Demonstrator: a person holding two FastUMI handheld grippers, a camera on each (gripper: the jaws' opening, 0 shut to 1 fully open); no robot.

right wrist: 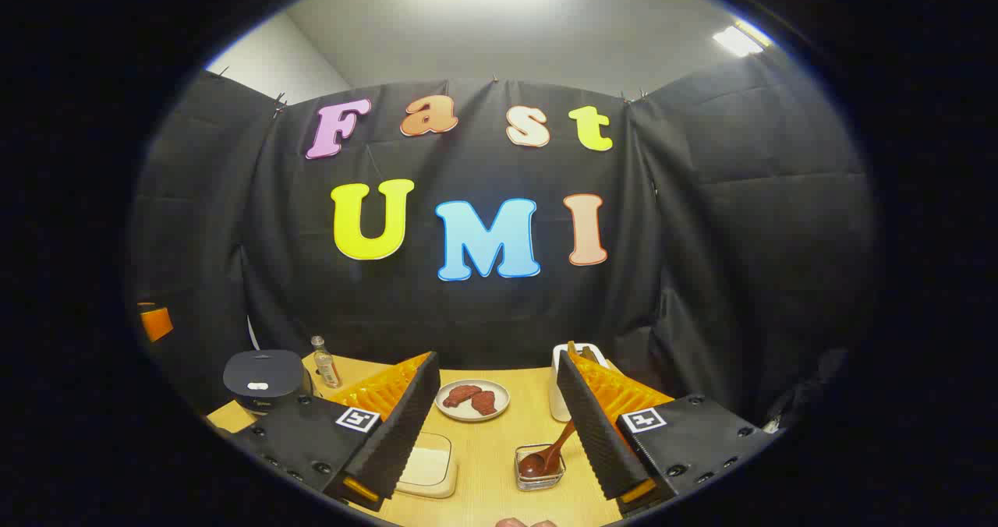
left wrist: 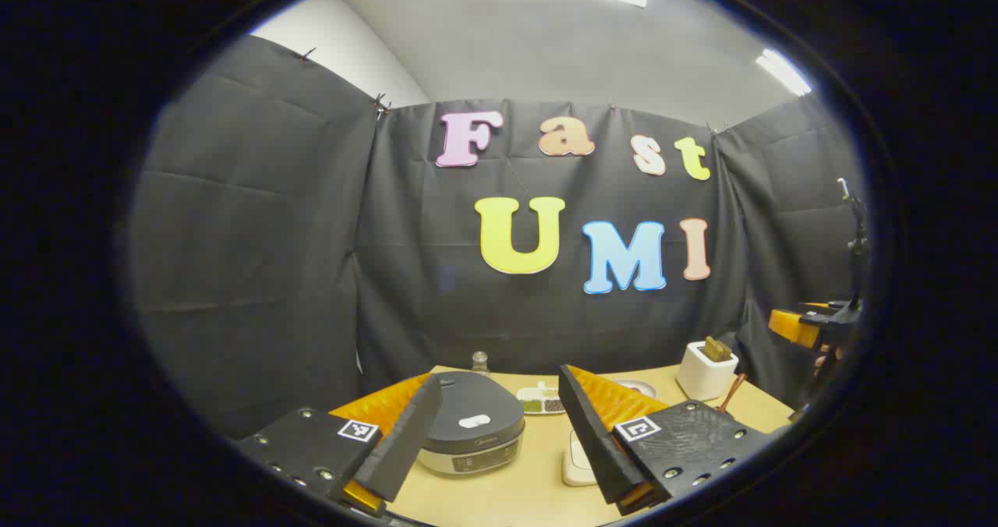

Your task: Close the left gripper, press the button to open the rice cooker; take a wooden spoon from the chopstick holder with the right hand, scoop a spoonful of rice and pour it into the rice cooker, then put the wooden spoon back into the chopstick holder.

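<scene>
1. Left gripper (left wrist: 499,441) spread wide, empty, hovering just in front of rice cooker (left wrist: 470,432); not yet closed for the press.
2. Right gripper (right wrist: 495,426) wide apart too, holding nothing.
3. Cooker lid down; pale button (left wrist: 474,421) on lid front. Rigid, probably springy: press straight down.
4. Wooden spoon (right wrist: 546,455) well right of cooker, bowl resting in small glass dish (right wrist: 539,468). Light, stiff, likely smooth: pinch mid-handle.
5. White chopstick holder (right wrist: 563,387) behind dish; plate (right wrist: 472,399) between it and cooker.
</scene>
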